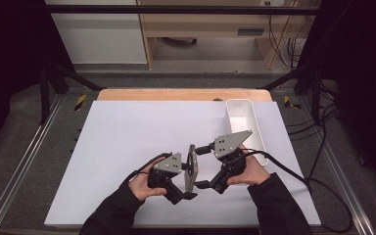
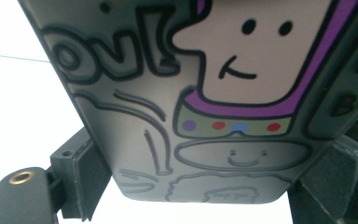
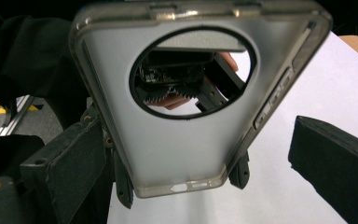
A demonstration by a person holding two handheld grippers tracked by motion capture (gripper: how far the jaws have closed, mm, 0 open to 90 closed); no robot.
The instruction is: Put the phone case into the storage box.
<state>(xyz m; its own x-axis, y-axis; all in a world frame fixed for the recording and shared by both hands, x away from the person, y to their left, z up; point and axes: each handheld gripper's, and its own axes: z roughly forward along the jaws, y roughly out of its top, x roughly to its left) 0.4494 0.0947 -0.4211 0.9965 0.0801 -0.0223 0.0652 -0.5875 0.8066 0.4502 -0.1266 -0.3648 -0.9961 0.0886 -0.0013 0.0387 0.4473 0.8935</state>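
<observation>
The phone case (image 1: pixel 191 168) stands on edge above the white sheet (image 1: pixel 127 147), between the left gripper (image 1: pixel 176 183) and the right gripper (image 1: pixel 206 169). From the high view it looks like a thin grey slab. The left gripper view shows its printed side (image 2: pixel 200 107) close up: cartoon faces, a purple outline and coloured dots, with a jaw pressed against each long edge, so the left jaws are clamped on it. The right gripper view shows the plain inner side (image 3: pixel 177 140), with a round camera hole through which the left gripper's parts appear. Here the right jaws stand apart: one beside the case's edge, the other well clear. A white bin (image 1: pixel 254 142) sits beyond the right gripper.
</observation>
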